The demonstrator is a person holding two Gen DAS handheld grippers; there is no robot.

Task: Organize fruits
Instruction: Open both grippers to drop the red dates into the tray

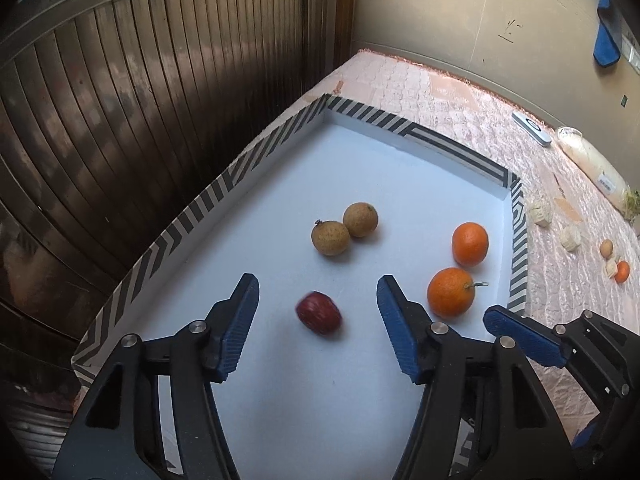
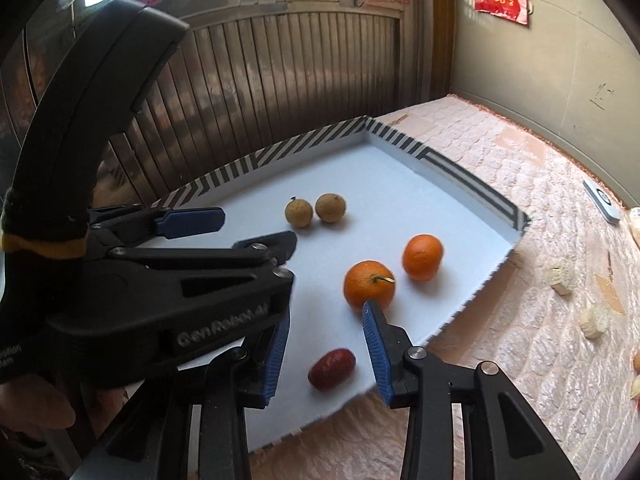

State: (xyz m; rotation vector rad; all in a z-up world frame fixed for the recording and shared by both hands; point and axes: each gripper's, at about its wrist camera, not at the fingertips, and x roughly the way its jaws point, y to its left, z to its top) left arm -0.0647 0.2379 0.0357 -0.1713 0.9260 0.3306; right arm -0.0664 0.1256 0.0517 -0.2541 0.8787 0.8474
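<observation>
A white tray with a striped rim (image 1: pixel 192 216) (image 2: pixel 280 152) holds two brown round fruits (image 1: pixel 330 237) (image 2: pixel 298 213), two oranges (image 1: pixel 451 292) (image 2: pixel 369 285) and a dark red fruit (image 1: pixel 319 313) (image 2: pixel 332 369). The red fruit lies on the tray floor and looks blurred in the left wrist view. My left gripper (image 1: pixel 317 280) (image 2: pixel 258 227) is open, its pads well apart on either side of the red fruit without touching it. My right gripper (image 2: pixel 326 312) is open by a narrower gap above the same fruit. One of its fingers (image 1: pixel 524 340) shows right of the stemmed orange.
The tray sits on a pink quilted cloth (image 2: pixel 520 360). To the right of the tray lie several pale chunks (image 1: pixel 570 239), a small orange fruit (image 1: pixel 621 271), a white bag (image 1: pixel 596 164) and a flat grey device (image 1: pixel 532 128). A dark slatted wall (image 1: pixel 140 120) runs along the tray's left side.
</observation>
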